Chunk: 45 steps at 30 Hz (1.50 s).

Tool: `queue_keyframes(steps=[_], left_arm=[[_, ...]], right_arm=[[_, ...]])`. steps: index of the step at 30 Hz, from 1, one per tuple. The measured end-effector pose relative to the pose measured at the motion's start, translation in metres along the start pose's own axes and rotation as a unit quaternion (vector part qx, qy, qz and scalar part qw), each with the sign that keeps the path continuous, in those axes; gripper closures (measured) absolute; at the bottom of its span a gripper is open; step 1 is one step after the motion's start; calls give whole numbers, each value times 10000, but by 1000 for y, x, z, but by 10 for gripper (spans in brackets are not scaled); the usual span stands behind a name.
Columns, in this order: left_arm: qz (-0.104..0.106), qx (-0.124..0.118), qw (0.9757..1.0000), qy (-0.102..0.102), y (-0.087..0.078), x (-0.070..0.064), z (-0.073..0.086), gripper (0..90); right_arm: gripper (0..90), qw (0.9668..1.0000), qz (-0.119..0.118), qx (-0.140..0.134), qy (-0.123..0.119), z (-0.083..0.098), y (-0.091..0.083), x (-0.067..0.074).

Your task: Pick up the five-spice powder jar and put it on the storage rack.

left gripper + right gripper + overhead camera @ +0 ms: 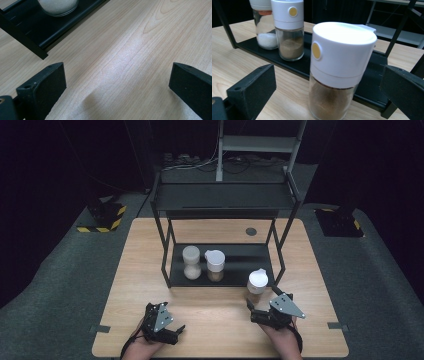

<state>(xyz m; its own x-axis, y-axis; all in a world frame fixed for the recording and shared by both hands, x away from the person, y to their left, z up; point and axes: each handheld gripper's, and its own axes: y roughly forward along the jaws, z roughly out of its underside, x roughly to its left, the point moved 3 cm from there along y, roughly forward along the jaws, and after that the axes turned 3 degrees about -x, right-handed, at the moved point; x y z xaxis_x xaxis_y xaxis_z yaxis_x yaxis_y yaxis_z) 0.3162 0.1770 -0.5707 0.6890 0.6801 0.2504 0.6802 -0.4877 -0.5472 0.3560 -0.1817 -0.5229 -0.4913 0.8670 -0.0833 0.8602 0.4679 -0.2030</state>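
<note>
A glass shaker jar (257, 284) (337, 67) with a white lid and brown powder stands on the wooden table (210, 320), just in front of the black rack's right front leg. My right gripper (261, 298) (328, 75) is open. Its jaws stand on either side of this jar, apart from it. On the rack's bottom shelf (240, 260) stand a second white-lidded jar of brown powder (215, 265) (289, 32) and a jar of white grains (191, 262) (264, 27) (58, 6). My left gripper (162, 311) (117, 75) is open over bare table near the front edge.
The black two-tier rack (222, 197) takes up the middle and back of the table, and its thin legs (165, 265) come down at the shelf's corners. A round hole (251, 231) sits in the tabletop behind the rack. Dark floor surrounds the table.
</note>
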Motion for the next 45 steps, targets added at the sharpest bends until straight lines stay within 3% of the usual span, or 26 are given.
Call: queue_keyframes(steps=[15, 25, 37, 45], left_arm=[[3, -19, 10000, -21, 0, 0, 0, 13], [7, -20, 10000, -28, -1, 1, 0, 13], [14, -32, 10000, -48, -1, 1, 0, 13], [22, -39, 10000, -53, -1, 1, 0, 13]], right_arm=[[2, 9998, 49, 92, 140, 6, 19, -10], [96, 9994, -93, 95, 326, 8, 29, -13], [292, 9988, -257, 28, 406, 8, 35, -16], [303, 9989, -266, 42, 382, 8, 34, -16]])
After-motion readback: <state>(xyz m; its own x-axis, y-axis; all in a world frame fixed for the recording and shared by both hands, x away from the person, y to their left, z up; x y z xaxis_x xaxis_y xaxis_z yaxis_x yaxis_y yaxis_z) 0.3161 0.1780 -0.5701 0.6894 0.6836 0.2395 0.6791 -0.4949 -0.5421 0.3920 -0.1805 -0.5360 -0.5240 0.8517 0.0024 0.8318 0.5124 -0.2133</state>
